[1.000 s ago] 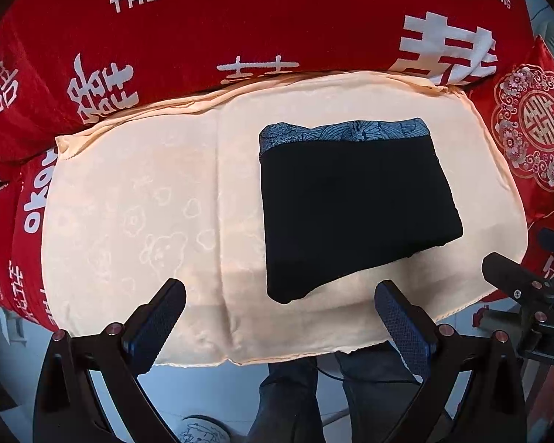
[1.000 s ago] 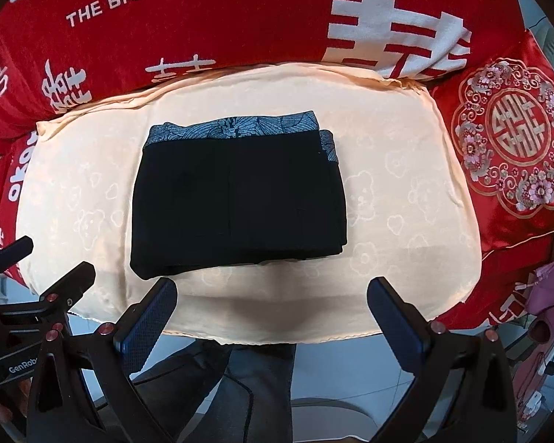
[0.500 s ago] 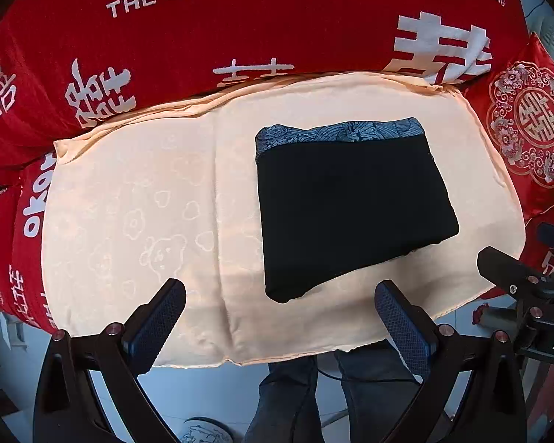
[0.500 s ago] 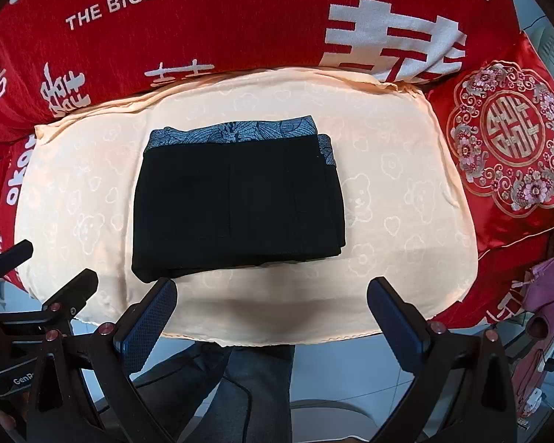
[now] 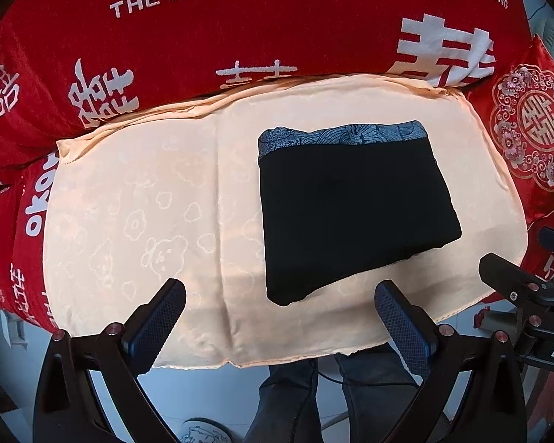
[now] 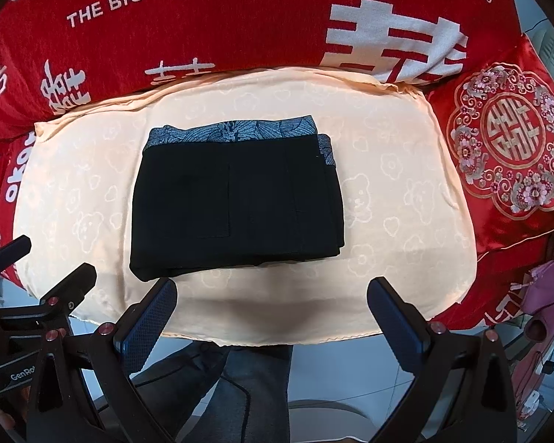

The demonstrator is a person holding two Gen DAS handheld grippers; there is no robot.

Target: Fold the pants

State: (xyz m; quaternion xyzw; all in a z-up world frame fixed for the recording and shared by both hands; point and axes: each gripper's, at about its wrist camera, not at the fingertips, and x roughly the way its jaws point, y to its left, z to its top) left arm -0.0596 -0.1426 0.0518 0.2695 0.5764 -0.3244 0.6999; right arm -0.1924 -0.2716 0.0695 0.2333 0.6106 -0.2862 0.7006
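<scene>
The black pants [image 5: 354,210] lie folded into a compact rectangle on a peach cloth [image 5: 136,203], with a blue patterned waistband along the far edge. They also show in the right wrist view [image 6: 236,203]. My left gripper [image 5: 280,306] is open and empty, held back over the cloth's near edge. My right gripper [image 6: 271,304] is open and empty, just in front of the pants' near edge. Neither touches the pants.
The peach cloth [image 6: 399,192] covers a seat with a red printed cover [image 5: 240,29] behind. A red embroidered cushion [image 6: 513,147] lies at the right. The person's legs [image 6: 255,387] and the floor are below the front edge.
Both grippers have drifted slightly; the pants sit a little lower in the right wrist view. The pants have not moved on the cloth.
</scene>
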